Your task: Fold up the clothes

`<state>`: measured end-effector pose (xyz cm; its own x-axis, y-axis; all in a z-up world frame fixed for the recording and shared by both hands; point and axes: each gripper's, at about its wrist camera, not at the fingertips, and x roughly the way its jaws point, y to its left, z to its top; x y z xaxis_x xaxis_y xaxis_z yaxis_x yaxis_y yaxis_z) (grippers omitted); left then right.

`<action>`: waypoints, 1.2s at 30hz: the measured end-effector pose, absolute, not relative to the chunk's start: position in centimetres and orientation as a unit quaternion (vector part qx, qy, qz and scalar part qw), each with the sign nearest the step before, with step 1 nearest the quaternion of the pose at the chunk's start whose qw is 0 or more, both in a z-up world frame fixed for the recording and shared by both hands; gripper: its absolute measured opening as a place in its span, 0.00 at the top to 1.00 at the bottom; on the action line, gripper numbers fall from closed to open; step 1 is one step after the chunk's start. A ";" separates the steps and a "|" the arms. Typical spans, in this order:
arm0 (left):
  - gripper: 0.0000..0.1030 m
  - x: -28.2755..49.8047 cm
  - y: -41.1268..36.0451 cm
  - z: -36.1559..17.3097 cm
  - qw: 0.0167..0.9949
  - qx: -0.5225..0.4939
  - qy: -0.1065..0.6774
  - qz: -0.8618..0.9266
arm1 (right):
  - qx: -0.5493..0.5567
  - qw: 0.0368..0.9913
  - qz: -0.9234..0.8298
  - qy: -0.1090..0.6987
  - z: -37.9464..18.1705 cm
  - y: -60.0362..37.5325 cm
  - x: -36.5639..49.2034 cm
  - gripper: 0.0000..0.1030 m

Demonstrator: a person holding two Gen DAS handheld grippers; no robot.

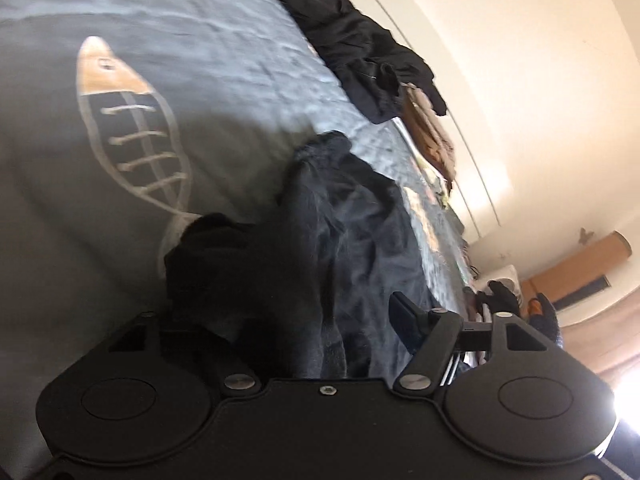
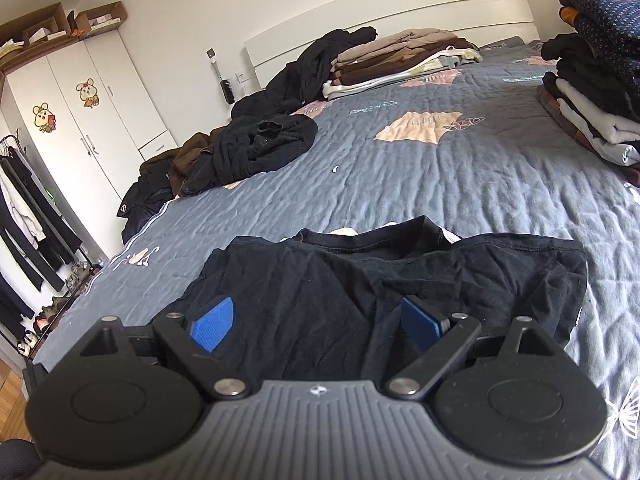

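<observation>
A black T-shirt (image 2: 360, 272) lies rumpled on the grey quilted bed (image 2: 440, 184), collar away from me. My right gripper (image 2: 316, 324) hovers just above its near part, jaws open; the blue pads (image 2: 212, 324) hold nothing. The left wrist view is rolled sideways. There the same dark shirt (image 1: 312, 240) bunches up between the jaws of my left gripper (image 1: 320, 316). Cloth drapes over one finger and hides it. The other finger's pad (image 1: 404, 320) sits at the cloth's edge. Whether the pads press the cloth is not visible.
A tall stack of folded clothes (image 2: 592, 112) stands on the bed at the right, and another folded stack (image 2: 400, 60) by the headboard. Loose dark garments (image 2: 264, 144) pile along the left edge. A white wardrobe (image 2: 80, 120) and a clothes rack (image 2: 24, 208) stand beyond.
</observation>
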<state>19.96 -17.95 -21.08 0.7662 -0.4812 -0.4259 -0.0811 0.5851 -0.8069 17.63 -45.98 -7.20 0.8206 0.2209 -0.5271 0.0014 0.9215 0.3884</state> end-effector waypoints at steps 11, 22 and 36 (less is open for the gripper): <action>0.56 21.0 -18.1 -21.9 0.821 -0.446 0.337 -0.119 | 0.181 0.929 0.088 0.310 -7.3 -45.2 17.8 0.12; 0.89 21.5 -17.9 -17.5 0.839 -0.435 0.273 -0.178 | 0.183 0.929 0.091 0.309 -7.1 -45.1 17.5 0.12; 0.90 24.3 -13.6 -0.3 0.897 -0.349 0.155 -0.221 | 0.225 0.929 0.098 0.277 -5.7 -46.9 16.9 0.12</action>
<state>24.28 -13.58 -0.33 0.8547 -0.5043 -0.1231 0.2885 0.6586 -0.6950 16.88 -46.88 -5.73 0.8274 0.3074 -0.4700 -0.0579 0.8791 0.4731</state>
